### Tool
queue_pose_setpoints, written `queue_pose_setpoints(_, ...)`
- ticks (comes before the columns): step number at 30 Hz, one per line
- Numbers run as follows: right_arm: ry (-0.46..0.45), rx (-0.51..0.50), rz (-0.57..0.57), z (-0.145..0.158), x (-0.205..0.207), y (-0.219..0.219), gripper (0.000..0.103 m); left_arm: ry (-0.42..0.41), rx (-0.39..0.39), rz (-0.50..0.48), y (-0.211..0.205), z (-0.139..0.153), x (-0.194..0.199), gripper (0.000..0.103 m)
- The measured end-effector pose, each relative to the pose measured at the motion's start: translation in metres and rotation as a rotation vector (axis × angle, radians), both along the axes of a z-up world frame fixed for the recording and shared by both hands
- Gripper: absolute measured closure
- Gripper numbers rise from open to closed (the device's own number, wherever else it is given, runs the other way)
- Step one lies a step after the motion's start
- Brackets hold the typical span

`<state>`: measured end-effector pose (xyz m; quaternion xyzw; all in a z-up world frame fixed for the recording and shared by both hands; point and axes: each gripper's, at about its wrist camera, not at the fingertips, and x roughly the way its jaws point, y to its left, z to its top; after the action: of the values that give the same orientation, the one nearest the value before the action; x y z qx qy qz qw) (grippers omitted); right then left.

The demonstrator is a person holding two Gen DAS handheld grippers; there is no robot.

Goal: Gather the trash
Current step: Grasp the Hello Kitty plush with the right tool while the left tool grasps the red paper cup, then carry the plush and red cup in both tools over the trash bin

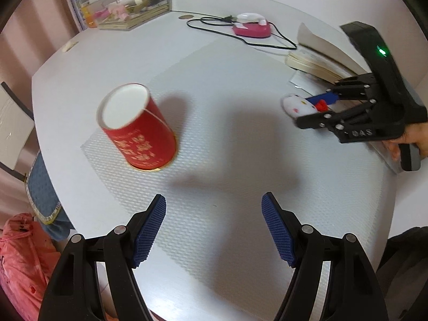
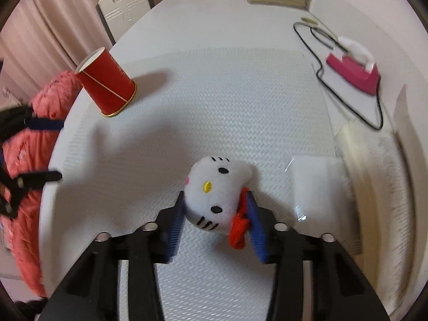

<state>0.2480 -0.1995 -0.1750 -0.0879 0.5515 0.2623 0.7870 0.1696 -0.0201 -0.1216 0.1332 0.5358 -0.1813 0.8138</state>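
A red paper cup [image 1: 136, 131] stands upside down on the white textured mat [image 1: 214, 123]; it also shows in the right wrist view [image 2: 107, 85] at the mat's far left. My left gripper [image 1: 214, 227] is open and empty, above the mat to the right of the cup. My right gripper [image 2: 214, 224] is shut on a white cat plush head with a red bow [image 2: 216, 195], held just above the mat. The left wrist view shows the right gripper [image 1: 313, 112] at the right with the plush [image 1: 297, 105] in it.
A pink tape dispenser [image 1: 251, 26] with a black cable [image 1: 267, 44] lies at the back. A stack of books [image 1: 318, 58] is at the right. A clear box of clutter [image 1: 128, 8] stands far back. A pink bag [image 2: 29, 144] and a chair [image 2: 125, 5] are beside the table.
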Motion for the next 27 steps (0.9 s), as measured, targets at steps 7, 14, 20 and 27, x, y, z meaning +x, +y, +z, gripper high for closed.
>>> queue_pose_setpoints(7, -0.053, 0.057, 0.092, 0.035, 0.002, 0.034, 0.064, -0.05, 0.018, 0.023, 0.021, 0.009, 0.027, 0.029)
queue_pose_setpoints(14, -0.108, 0.054, 0.166, 0.053, 0.015, 0.069, 0.063, -0.06, 0.006, 0.011, 0.026, 0.0, 0.069, 0.029)
queue_pose_setpoints(20, -0.097, 0.059, 0.162, 0.05, 0.025, 0.072, 0.063, -0.058, 0.0, 0.003, 0.031, -0.016, 0.086, 0.029)
queue_pose_setpoints(27, -0.071, 0.078, 0.15, 0.042, 0.025, 0.066, 0.063, -0.051, -0.064, 0.024, 0.035, -0.017, 0.092, 0.044)
